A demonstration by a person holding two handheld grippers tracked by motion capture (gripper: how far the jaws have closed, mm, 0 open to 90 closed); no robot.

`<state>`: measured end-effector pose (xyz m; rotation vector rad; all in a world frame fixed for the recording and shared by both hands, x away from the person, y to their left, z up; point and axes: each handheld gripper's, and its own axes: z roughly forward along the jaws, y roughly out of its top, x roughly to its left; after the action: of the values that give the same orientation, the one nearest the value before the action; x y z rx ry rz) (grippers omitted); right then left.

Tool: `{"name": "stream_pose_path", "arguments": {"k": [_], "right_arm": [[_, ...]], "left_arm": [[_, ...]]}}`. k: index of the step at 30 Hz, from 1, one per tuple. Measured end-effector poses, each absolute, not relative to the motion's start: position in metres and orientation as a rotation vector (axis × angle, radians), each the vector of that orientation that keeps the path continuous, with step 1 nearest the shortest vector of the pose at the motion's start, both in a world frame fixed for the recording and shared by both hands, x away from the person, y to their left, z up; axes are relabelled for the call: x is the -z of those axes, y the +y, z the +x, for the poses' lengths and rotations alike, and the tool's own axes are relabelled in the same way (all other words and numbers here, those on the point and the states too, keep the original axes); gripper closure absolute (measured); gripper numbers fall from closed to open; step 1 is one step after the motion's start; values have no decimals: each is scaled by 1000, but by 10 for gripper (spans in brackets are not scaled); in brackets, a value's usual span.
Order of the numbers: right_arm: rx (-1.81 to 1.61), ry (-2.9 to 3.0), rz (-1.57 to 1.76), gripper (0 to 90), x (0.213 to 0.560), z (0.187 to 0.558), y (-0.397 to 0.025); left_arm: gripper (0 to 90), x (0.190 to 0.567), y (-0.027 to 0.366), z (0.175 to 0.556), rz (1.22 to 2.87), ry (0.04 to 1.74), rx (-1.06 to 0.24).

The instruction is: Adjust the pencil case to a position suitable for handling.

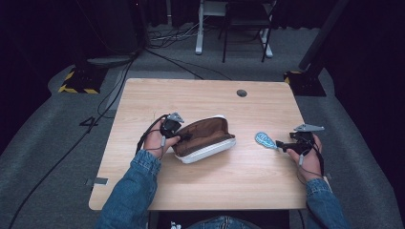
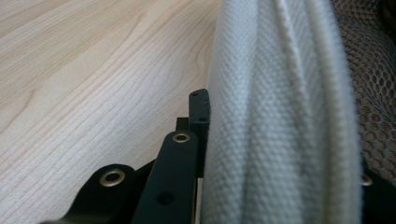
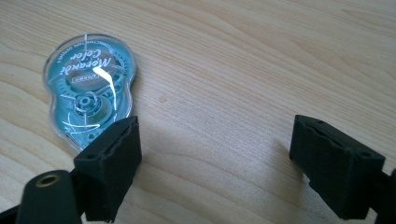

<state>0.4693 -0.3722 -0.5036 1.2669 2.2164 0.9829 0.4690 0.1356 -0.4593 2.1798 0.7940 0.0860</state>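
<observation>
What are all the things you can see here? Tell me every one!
pouch: 1, brown inside with a white outer side, lying open at the middle of the table
correction tape dispenser: 1, clear blue-green, flat on the table right of the pouch
table: 1, light wood, with a small dark round hole near its far edge
chair: 1, dark frame, on the grey floor beyond the table
left hand-held gripper: 1, black, shut on the pouch's left edge
right hand-held gripper: 1, black, open, jaws just beside the dispenser
sleeves: 2, blue denim, at the bottom
</observation>
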Motion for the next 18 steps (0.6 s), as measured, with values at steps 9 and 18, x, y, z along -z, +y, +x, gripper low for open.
{"name": "stream_pose_path", "arguments": {"k": [9, 18], "right_arm": [[-984, 2222, 1261, 171, 504, 469, -372], [-986, 2224, 1260, 170, 504, 469, -372]], "left_arm": [[846, 443, 133, 456, 2153, 775, -66], [846, 423, 119, 437, 2139, 702, -23]]}}
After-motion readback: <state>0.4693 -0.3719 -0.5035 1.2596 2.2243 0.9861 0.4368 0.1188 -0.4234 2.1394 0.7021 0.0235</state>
